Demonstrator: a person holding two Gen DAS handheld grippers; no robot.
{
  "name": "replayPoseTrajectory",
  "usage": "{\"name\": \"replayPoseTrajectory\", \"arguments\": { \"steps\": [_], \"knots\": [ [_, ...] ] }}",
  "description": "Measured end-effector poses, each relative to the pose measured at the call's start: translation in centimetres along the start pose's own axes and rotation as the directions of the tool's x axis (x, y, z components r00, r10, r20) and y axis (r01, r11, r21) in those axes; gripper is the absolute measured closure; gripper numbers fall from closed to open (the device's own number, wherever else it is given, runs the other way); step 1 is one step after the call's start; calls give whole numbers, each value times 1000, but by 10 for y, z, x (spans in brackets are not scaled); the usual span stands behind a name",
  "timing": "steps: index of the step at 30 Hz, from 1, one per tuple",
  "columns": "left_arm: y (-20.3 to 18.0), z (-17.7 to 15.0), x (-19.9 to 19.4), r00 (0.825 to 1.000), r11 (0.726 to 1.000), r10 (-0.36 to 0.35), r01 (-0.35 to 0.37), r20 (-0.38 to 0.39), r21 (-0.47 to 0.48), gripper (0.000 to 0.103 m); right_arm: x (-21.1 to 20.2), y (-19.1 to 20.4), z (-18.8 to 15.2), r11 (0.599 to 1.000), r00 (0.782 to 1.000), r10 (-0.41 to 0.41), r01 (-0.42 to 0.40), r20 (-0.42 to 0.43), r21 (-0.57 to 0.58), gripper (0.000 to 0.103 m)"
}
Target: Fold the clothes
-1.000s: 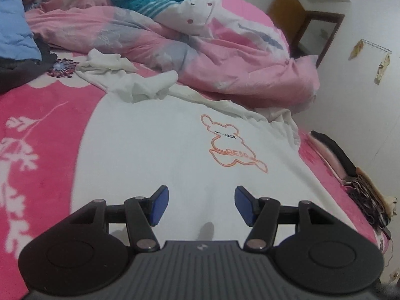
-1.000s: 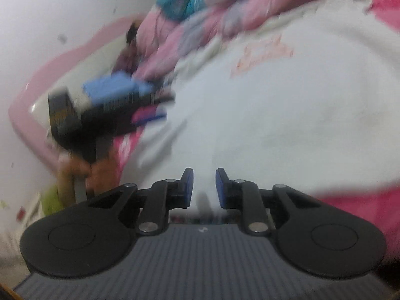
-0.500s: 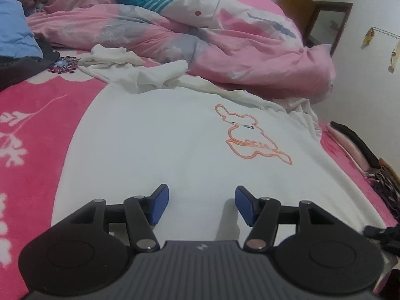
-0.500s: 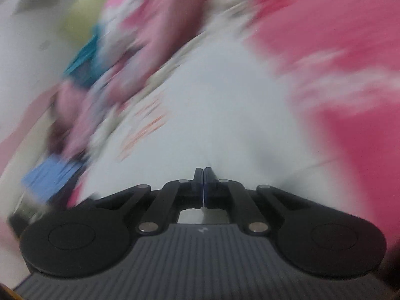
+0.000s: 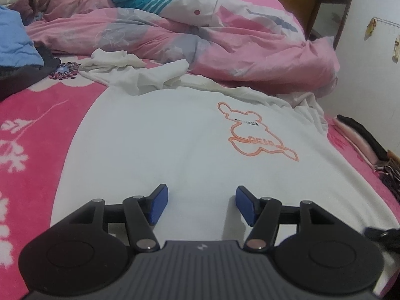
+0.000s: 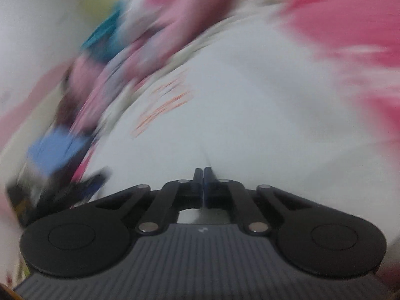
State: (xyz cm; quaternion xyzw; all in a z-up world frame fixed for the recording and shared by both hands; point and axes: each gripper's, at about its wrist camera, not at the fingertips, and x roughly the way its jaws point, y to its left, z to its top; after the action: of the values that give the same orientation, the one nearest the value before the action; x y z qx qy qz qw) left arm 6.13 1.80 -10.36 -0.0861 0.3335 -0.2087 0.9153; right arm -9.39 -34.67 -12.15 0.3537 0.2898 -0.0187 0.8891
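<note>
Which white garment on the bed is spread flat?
The white shirt with the orange bear outline, right before the left tool. The other white garment lies crumpled behind it.

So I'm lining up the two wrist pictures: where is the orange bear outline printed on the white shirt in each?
Left wrist: orange bear outline, right of centre.
Right wrist: blurred orange streaks, left of centre.
Shared landmark: pink quilt beyond the white shirt.
</note>
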Motion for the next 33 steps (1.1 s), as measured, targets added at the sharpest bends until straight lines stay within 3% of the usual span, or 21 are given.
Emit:
{"name": "replayPoseTrajectory", "arguments": {
  "steps": [3,7,9,11,15,18,20,21,23,26,29,31,33],
  "knots": [
    [-1,4,-4,1000,1000,3,-3,-1,-29,41,-52,-41,17,985,984,-142,130,104,115,102],
    [-15,9,-1,1000,1000,-3,3,-10,5,41,-74,-59,54,988,978,-75,47,193,149,88],
    [-24,11,5,1000,1000,-1,1,-22,23,41,-50,-59,84,992,989,10,-28,150,119,79],
    [-31,12,11,1000,999,9,-8,-20,37,41,-7,-61,119,994,995,29,-38,92,100,76],
    [-35,7,22,999,998,51,-50,-4,45,41,58,-59,163,999,999,-47,48,21,-17,74],
    [-35,4,26,999,997,54,-53,-2,46,40,81,-67,167,992,992,-92,85,-82,-89,72],
    [-36,3,26,999,997,50,-50,3,54,38,86,-68,165,987,988,-106,90,-110,-136,78],
    [-36,3,26,999,997,48,-49,5,58,37,85,-66,164,982,988,-111,93,-104,-165,98],
    [-37,2,26,999,997,49,-49,9,66,37,81,-62,164,974,989,-120,102,-81,-200,99],
    [-37,1,26,999,997,48,-49,14,66,37,70,-55,177,963,990,-136,139,30,-230,101],
    [-36,2,27,999,997,43,-44,12,67,37,74,-62,180,960,987,-154,160,43,-230,101],
    [-36,2,27,999,997,40,-41,11,68,35,100,-74,174,931,972,-235,223,-7,-289,101],
    [-37,2,27,999,996,43,-43,10,76,34,98,-83,176,946,980,-201,195,4,-258,100]
  ]
}}
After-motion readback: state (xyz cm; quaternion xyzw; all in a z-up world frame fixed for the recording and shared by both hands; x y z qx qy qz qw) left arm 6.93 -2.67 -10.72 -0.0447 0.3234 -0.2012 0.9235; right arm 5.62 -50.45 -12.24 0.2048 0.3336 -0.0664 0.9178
